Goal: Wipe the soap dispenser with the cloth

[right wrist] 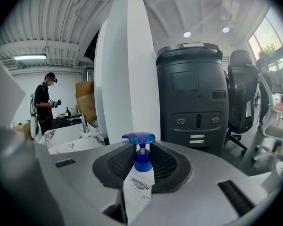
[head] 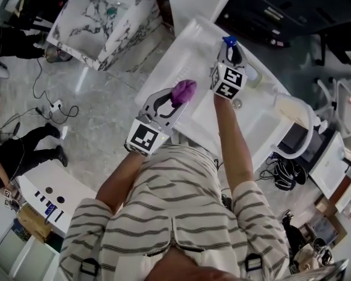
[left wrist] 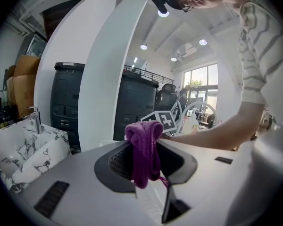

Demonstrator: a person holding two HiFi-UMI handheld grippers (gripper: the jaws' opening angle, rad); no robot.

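Note:
The purple cloth (head: pixel 183 91) is bunched between the jaws of my left gripper (head: pixel 175 101), which is shut on it. In the left gripper view the cloth (left wrist: pixel 144 149) hangs down from the jaws of that gripper (left wrist: pixel 144 157). The soap dispenser (right wrist: pixel 139 185) is a white labelled bottle with a blue pump (right wrist: pixel 139 142). It stands upright between the jaws of my right gripper (right wrist: pixel 139 173), which is shut on it. From the head view the blue pump (head: pixel 229 40) shows at the tip of the right gripper (head: pixel 230 50), over the white counter (head: pixel 181 57). The two grippers are apart, side by side.
A white basin (head: pixel 251 122) lies below the right arm. A marble sink unit (head: pixel 99 16) stands at the far left, with cables on the floor (head: pixel 52 107). A dark cabinet (right wrist: pixel 193 98), a white column (right wrist: pixel 129 69) and an office chair (right wrist: pixel 243 93) are ahead. Another person (right wrist: pixel 45 105) stands far off.

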